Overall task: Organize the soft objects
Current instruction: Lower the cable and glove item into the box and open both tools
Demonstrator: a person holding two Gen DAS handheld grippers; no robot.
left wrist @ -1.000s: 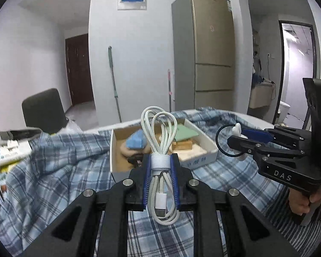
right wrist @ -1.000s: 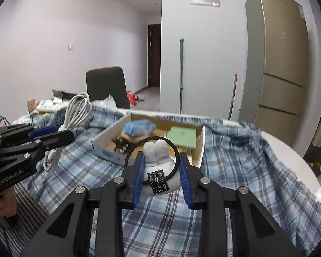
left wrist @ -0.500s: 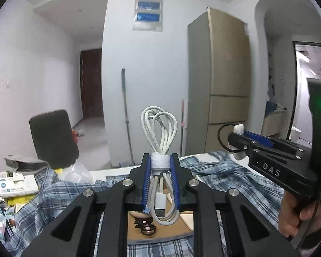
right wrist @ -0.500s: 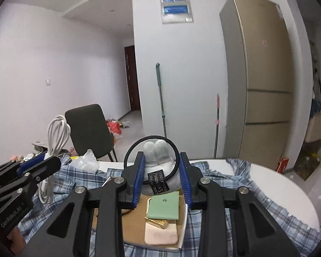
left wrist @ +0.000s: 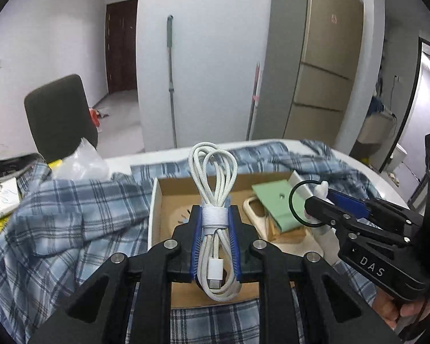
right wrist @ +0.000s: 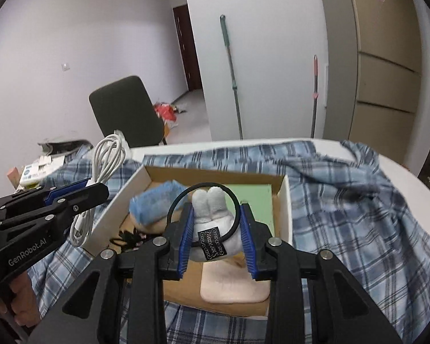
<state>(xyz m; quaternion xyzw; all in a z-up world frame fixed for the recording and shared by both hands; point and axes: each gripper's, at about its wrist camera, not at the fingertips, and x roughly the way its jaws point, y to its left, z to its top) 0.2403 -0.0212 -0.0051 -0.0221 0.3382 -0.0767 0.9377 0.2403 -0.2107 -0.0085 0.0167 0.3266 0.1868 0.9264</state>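
My left gripper (left wrist: 215,226) is shut on a coiled white charging cable (left wrist: 215,195) and holds it over the near part of an open cardboard box (left wrist: 154,209). My right gripper (right wrist: 216,226) is shut on a small white plush bunny with a black hair tie (right wrist: 207,215) and holds it above the same box (right wrist: 285,206). Each gripper shows in the other's view: the right one (left wrist: 321,206), the left one (right wrist: 100,192) with the cable (right wrist: 106,160). The box holds a green pouch (left wrist: 275,203), a blue soft item (right wrist: 154,203) and a pale pink pad (right wrist: 232,286).
The box lies on a blue plaid cloth (right wrist: 344,215) spread over a white round table (right wrist: 410,183). A dark chair (left wrist: 57,117) stands behind on the left. Papers and packets (left wrist: 0,195) lie at the left edge. A fridge (left wrist: 324,57) and mop handles stand behind.
Both grippers have tilted back down over the box after pointing up at the room. They now hang closer above it, each still holding its object.
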